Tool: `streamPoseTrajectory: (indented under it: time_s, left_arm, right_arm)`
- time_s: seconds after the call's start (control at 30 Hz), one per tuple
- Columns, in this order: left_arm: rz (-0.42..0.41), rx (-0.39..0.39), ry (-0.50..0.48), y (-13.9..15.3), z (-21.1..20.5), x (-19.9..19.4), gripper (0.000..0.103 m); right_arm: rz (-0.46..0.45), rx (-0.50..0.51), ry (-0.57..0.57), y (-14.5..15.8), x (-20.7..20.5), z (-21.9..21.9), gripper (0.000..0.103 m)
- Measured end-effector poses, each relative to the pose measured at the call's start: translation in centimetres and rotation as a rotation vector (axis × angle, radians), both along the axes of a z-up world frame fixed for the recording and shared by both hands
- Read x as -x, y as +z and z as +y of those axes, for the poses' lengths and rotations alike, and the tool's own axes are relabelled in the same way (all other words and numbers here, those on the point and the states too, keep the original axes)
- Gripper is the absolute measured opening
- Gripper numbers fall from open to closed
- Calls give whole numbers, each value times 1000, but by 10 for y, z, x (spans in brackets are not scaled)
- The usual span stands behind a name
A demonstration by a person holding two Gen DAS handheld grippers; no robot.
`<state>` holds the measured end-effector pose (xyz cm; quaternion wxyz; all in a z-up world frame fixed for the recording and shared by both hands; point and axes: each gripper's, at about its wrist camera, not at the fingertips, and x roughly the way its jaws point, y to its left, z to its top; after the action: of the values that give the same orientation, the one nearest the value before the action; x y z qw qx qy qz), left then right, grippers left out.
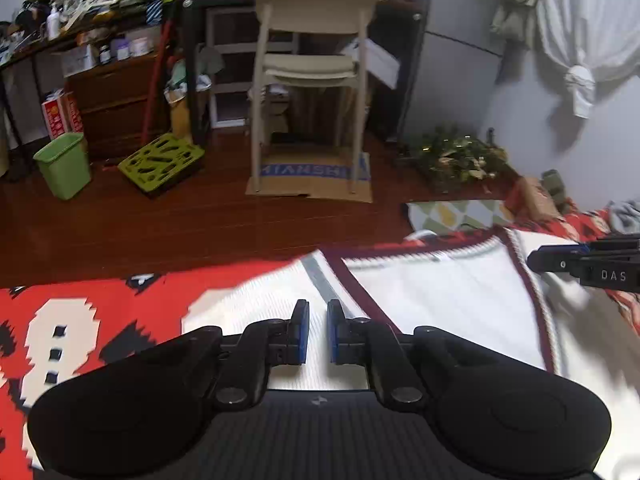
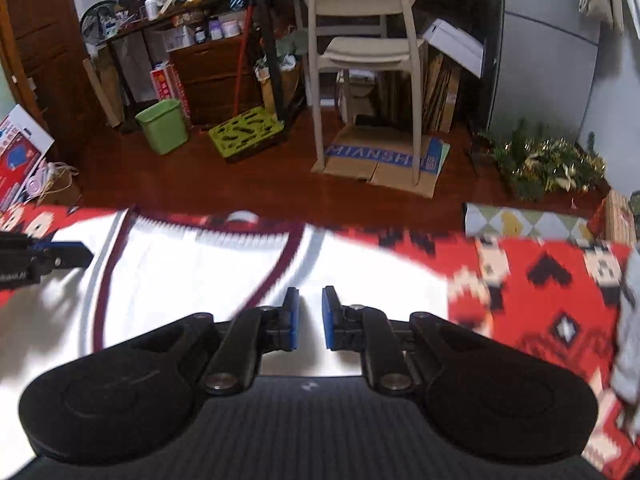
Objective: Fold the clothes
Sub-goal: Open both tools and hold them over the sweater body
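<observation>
Two claws, left gripper [image 1: 318, 312] and right gripper [image 2: 306, 298], hovering slightly apart, empty, over white maroon-trimmed knitted vest [image 1: 440, 300], spread flat on red patterned blanket [image 2: 540, 280], probably for folding.

A white knitted vest [image 1: 440, 300] with dark maroon trim along its V-neck and armholes lay spread flat, neck toward the room, on a red patterned blanket [image 1: 100, 312].

Your right gripper [image 2: 307, 300] hangs over the white jersey [image 2: 192, 280], jaws slightly apart with nothing between them. The left gripper [image 2: 86, 255] enters at nine o'clock. The red patterned blanket [image 2: 552, 292] spreads toward three o'clock, the beige chair [image 2: 368, 52] at twelve.
</observation>
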<state>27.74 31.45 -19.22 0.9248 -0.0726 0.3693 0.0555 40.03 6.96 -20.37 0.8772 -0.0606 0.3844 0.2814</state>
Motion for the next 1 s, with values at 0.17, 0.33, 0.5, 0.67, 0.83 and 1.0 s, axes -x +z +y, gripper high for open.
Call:
streamPoseTrajectory:
  time_s: [0.17,0.33,0.5,0.67,0.83,1.0]
  left_arm:
    - [-14,-8,28,-2,0,-19,10]
    - [-18,-31,43,-1,-3,-32,13]
    - [-4,8,109,10,5,-42,13]
    - [-35,26,101,33,1,-21,13]
    - [-42,40,81,42,-22,23,13]
    - [-29,17,32,41,-49,84,15]
  right_arm:
    - [-53,14,-37,-7,-16,24,15]
    - [-72,36,-37,-4,-21,37,17]
    - [-10,-32,-101,-2,-43,30,22]
    - [26,-106,-133,19,-39,1,23]
    - [38,-128,-101,35,3,-34,26]
    - [3,-67,-67,39,72,-66,26]
